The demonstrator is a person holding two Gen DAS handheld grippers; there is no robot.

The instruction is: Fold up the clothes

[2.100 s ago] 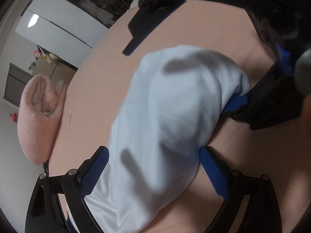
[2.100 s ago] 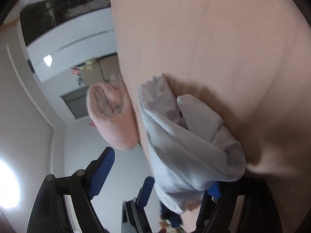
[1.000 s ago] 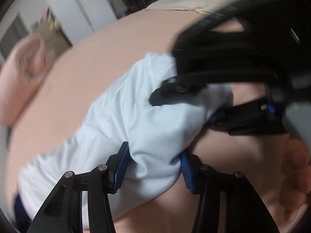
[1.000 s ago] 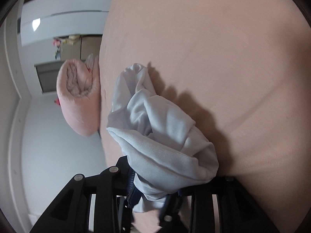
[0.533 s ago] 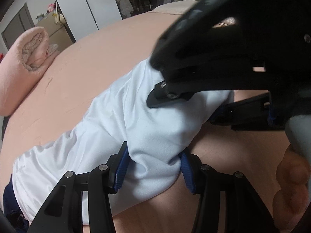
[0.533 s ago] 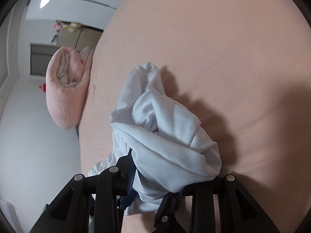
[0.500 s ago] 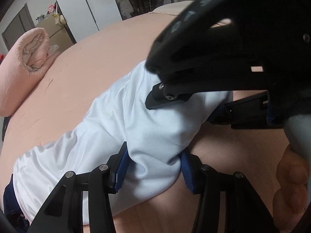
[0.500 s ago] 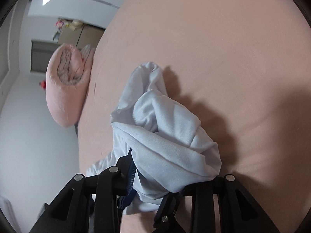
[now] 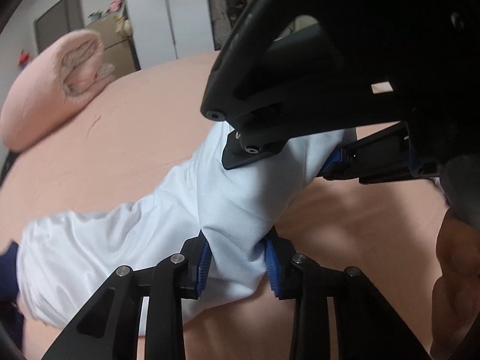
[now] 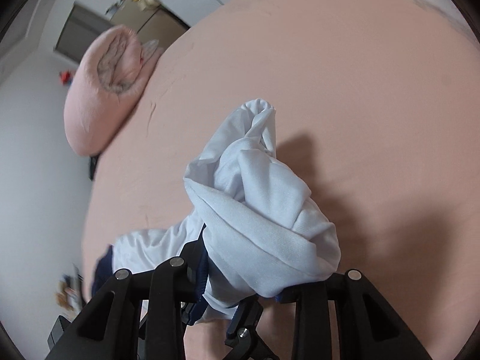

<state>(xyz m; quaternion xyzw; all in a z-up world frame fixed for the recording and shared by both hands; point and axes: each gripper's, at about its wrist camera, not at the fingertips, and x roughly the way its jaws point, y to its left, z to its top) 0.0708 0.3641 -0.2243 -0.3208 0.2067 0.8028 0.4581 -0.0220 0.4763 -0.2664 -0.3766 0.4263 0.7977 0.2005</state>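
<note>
Pink bedding covered the bed [image 10: 345,75], with a rolled pink blanket [image 9: 51,90] at its far left edge. Mid-bed, the left gripper [image 9: 237,262] was closing, its blue pads pinching a bunched fold of the white garment [image 9: 126,240]. The right gripper [image 10: 243,282] pinched another bunch of it.

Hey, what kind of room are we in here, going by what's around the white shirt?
Most likely a bedroom. The white shirt lies on a wide bed in a pink sheet, a rolled pink quilt sits at its far edge, and white wardrobe doors and a small cabinet stand behind.
</note>
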